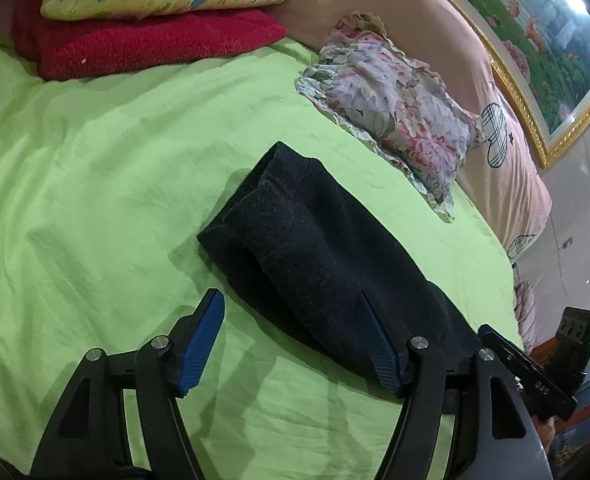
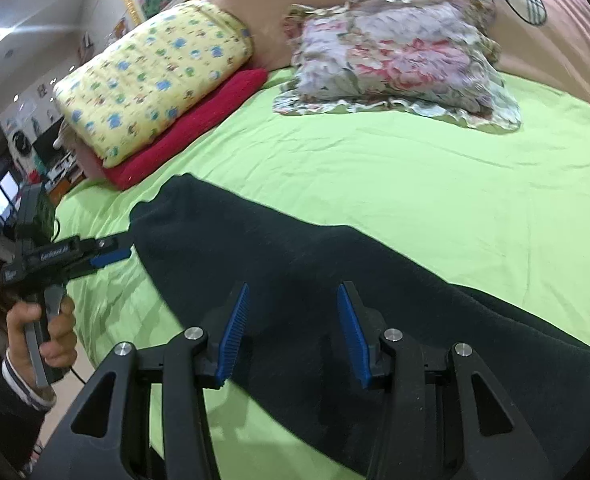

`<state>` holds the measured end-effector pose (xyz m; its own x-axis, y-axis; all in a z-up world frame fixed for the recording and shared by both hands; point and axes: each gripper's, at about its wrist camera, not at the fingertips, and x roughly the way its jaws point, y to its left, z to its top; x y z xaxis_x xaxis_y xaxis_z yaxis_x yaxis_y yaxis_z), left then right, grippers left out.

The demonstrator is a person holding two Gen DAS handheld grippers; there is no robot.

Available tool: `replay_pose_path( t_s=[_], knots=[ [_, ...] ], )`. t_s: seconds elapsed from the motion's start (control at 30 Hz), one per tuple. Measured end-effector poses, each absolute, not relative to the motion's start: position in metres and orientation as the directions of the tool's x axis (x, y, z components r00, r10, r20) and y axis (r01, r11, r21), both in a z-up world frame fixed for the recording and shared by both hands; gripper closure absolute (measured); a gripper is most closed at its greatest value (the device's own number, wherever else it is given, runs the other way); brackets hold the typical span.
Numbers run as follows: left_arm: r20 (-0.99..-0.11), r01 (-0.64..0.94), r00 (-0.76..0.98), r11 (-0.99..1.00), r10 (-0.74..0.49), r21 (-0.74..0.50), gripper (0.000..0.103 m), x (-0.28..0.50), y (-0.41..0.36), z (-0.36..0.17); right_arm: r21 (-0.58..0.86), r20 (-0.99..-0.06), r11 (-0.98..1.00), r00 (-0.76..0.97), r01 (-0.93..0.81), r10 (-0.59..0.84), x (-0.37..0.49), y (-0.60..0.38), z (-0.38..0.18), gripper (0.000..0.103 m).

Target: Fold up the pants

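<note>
Pants (image 2: 335, 280) run off the lower right edge — far end unseen.

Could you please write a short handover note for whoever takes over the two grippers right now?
Left gripper: open, nothing clamped, at the near edge of the pants' end.
Right gripper: open, above the dark pants, not pinching them.
Pants: a long dark strip lying on the green sheet, one end already doubled over.
Nearby: floral pillow, yellow quilt on a red blanket.
Left: grip the ends, fold the length over, smooth flat.
</note>
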<state>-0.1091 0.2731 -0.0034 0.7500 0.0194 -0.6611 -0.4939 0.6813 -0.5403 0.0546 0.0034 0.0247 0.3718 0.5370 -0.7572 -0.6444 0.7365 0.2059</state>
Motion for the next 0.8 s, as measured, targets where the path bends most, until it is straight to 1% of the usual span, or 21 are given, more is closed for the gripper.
replay_pose_path(
  t_s=[0.13,0.27,0.5,0.6,0.7,0.8],
  knots=[
    [-0.655,-0.486,0.756,0.658,-0.014,-0.575,0.033,-0.103,0.275,-0.006,0.211,-0.758,0.753,0.383,-0.623,0.529,0.069,0.003,0.024,0.056],
    [-0.673,-0.504,0.740,0.650,-0.014,-0.568,0.032,-0.095,0.277,-0.009,0.226,-0.763,0.768,0.381,-0.599,0.522,0.089,0.006,0.022,0.056],
    [-0.690,-0.521,0.721,0.616,-0.054,-0.592,0.032,-0.084,0.284,-0.019,0.232,-0.793,0.768,0.341,-0.597,0.505,0.129,0.027,0.010,0.055],
    [-0.690,-0.525,0.722,0.606,-0.055,-0.598,0.032,-0.082,0.287,-0.021,0.231,-0.821,0.763,0.299,-0.604,0.486,0.146,0.038,-0.003,0.055],
    [-0.690,-0.529,0.721,0.600,-0.055,-0.601,0.032,-0.077,0.291,-0.024,0.200,-0.859,0.769,0.269,-0.607,0.436,0.158,0.048,-0.018,0.055],
    [-0.686,-0.533,0.726,0.592,-0.046,-0.604,0.032,-0.073,0.295,-0.027,0.213,-0.890,0.769,0.204,-0.603,0.407,0.164,0.053,-0.035,0.055]
  ],
)
